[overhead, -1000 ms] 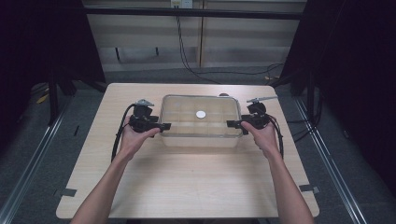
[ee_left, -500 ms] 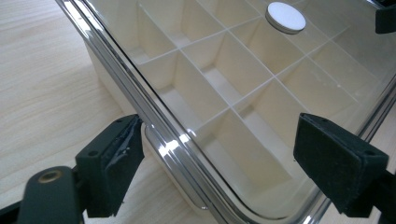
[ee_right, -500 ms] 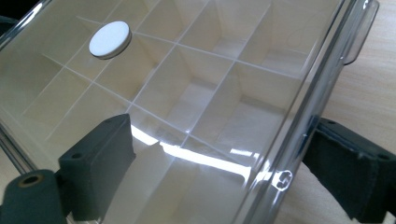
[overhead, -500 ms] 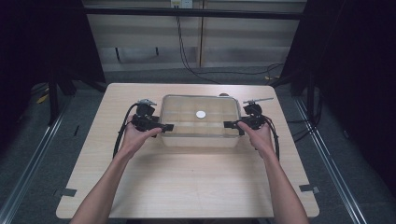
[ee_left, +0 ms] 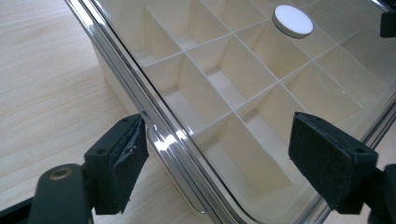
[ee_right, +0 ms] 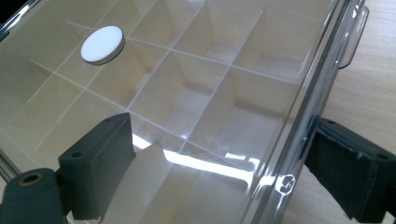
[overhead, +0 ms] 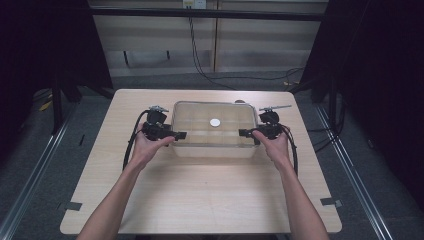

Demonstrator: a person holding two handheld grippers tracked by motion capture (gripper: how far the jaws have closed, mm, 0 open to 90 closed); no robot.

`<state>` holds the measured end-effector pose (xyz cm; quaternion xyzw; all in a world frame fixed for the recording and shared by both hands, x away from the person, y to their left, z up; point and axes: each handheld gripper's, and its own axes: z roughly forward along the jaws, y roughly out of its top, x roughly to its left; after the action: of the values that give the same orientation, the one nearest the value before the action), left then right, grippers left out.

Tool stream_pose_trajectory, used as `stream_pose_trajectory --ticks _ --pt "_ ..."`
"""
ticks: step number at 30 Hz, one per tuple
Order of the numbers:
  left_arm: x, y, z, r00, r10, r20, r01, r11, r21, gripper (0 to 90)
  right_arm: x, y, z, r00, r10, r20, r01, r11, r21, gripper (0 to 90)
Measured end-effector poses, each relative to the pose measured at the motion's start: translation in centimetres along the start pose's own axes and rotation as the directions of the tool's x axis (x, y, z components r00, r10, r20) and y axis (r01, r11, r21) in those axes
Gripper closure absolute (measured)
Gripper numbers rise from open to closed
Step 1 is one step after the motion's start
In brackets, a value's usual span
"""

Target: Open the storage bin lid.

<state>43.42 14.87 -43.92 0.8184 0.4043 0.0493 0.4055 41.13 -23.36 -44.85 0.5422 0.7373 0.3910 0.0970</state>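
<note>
A clear plastic box (overhead: 215,142) with a shut see-through lid and white dividers inside stands mid-table. A white disc (overhead: 215,122) lies at the lid's centre. My left gripper (overhead: 181,135) is at the box's left end and my right gripper (overhead: 243,133) at its right end. In the left gripper view, the left gripper (ee_left: 224,163) straddles the lid's rim (ee_left: 161,135), one jaw outside the box and one over the lid; its jaws have just opened wide, then closed a little. In the right gripper view, the right gripper (ee_right: 224,168) straddles the opposite rim (ee_right: 299,126) the same way, its jaws just opened. Neither pair of pads presses the box.
The pale wooden table (overhead: 210,200) has bare room in front of the box and at both sides. A clear latch tab (ee_right: 352,37) sticks out from the box's right end. Cables (overhead: 131,145) trail from the grippers. Dark floor and rails surround the table.
</note>
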Motion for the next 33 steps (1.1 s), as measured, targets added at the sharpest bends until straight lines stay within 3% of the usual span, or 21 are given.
stream_pose_trajectory --ticks 5,8,10,14,18,23,29,33 --pt "-0.2 -0.3 -0.1 1.0000 0.003 -0.005 -0.003 0.9998 -0.022 21.1 0.0 -0.2 -0.1 1.0000 0.005 0.006 -0.005 1.000 -0.016 10.6" --pt "-0.3 -0.5 -0.1 0.9999 -0.006 -0.013 0.005 0.9992 -0.039 23.2 0.3 -0.1 -0.4 0.9983 -0.029 0.051 0.031 0.999 -0.036 13.8" --pt "-0.4 -0.6 -0.2 0.9998 0.005 -0.018 -0.006 0.9990 -0.045 25.2 0.4 -0.1 -0.6 0.9977 -0.043 0.053 0.045 0.998 -0.043 14.5" --pt "-0.3 -0.8 -0.4 0.9998 -0.004 -0.018 0.003 0.9975 -0.071 29.5 0.2 -0.2 -0.9 0.9986 -0.035 0.040 0.037 0.998 -0.055 17.9" --pt "-0.2 -0.9 -0.9 0.9996 0.013 -0.024 -0.015 0.9965 -0.082 34.9 0.0 -0.4 -1.2 0.9994 -0.026 0.023 0.028 0.996 -0.089 21.5" --pt "-0.4 -0.9 -1.1 0.9993 0.020 -0.030 -0.023 0.9953 -0.094 36.3 -0.4 -0.3 -1.9 0.9985 0.017 -0.053 -0.024 0.990 -0.139 20.4" --pt "-0.1 -1.0 -1.6 0.9994 0.003 -0.035 -0.008 0.9913 -0.132 43.8 -0.3 -0.3 -2.8 0.9981 0.002 -0.062 -0.012 0.987 -0.162 33.9" --pt "-0.3 -0.9 -1.9 0.9987 0.022 -0.045 -0.028 0.9909 -0.132 45.9 -0.4 -0.3 -3.3 0.9982 0.012 -0.059 -0.022 0.984 -0.178 42.3"
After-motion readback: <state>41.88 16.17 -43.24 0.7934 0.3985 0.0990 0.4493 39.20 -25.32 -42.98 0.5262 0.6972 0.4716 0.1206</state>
